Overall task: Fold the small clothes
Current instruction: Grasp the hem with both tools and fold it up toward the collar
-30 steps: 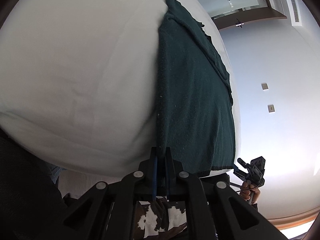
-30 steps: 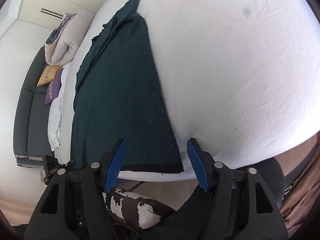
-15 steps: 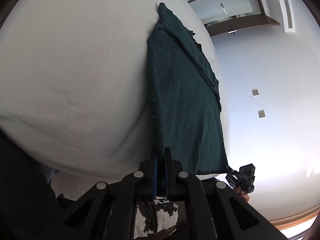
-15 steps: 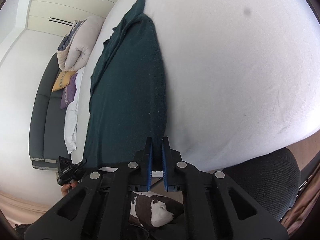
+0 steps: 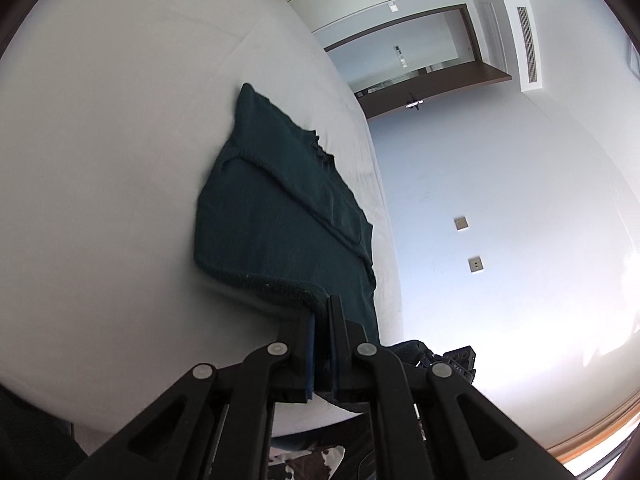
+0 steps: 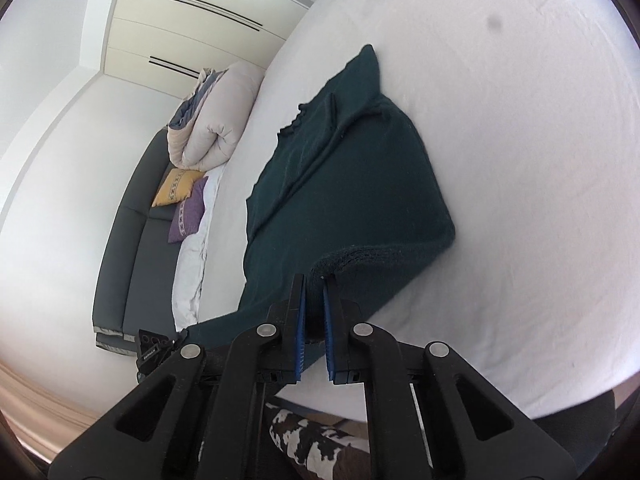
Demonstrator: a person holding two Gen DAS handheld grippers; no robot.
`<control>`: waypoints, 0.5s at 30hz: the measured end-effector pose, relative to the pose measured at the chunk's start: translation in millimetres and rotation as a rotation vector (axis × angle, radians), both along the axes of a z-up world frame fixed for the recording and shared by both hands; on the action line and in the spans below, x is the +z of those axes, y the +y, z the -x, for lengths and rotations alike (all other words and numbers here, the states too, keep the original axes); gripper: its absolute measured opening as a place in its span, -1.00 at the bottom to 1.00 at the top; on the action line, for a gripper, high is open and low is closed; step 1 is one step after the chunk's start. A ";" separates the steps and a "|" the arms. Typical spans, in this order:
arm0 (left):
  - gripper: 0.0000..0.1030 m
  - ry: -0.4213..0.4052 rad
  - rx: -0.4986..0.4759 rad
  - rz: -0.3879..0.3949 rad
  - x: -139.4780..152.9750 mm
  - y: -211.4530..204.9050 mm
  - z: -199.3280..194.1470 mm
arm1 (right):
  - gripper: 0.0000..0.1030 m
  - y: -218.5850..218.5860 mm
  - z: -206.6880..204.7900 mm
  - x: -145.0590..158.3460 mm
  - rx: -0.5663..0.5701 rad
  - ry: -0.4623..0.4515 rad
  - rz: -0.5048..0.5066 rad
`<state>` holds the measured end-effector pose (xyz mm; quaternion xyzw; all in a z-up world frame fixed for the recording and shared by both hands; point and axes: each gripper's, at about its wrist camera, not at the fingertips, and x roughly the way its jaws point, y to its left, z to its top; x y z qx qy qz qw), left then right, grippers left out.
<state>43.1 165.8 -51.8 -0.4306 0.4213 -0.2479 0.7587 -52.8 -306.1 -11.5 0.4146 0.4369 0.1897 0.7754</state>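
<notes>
A dark green knitted garment (image 5: 276,216) lies on the white bed (image 5: 100,160), its near hem lifted and curled over the part still lying flat. My left gripper (image 5: 322,312) is shut on one corner of that hem. My right gripper (image 6: 314,292) is shut on the other hem corner of the garment (image 6: 344,184), above the white bed (image 6: 520,160). Each view shows the other gripper low down: the right gripper (image 5: 460,362) and the left gripper (image 6: 154,350).
A rolled beige duvet (image 6: 212,120) lies at the head of the bed. A dark sofa (image 6: 132,240) with a yellow cushion (image 6: 176,186) and a purple cushion (image 6: 188,216) stands beside it. A cow-print item (image 6: 308,440) lies below the bed's edge. A doorway (image 5: 416,68) is beyond.
My right gripper closed on the hem corner. Both grippers then rose and moved forward over the bed, carrying the hem over the garment's lower part.
</notes>
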 end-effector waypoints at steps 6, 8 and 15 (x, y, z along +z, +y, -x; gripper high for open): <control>-0.90 0.000 0.070 0.042 3.6 11.9 -65.3 | -0.87 1.1 -86.5 16.2 -0.050 -0.018 0.014; -0.90 0.007 0.082 0.039 1.1 11.6 -91.3 | -0.86 1.4 -116.5 19.3 -0.067 -0.023 0.014; -0.90 0.018 0.092 -0.002 -4.0 1.6 -182.7 | -0.86 11.1 -228.9 15.9 -0.117 -0.004 0.081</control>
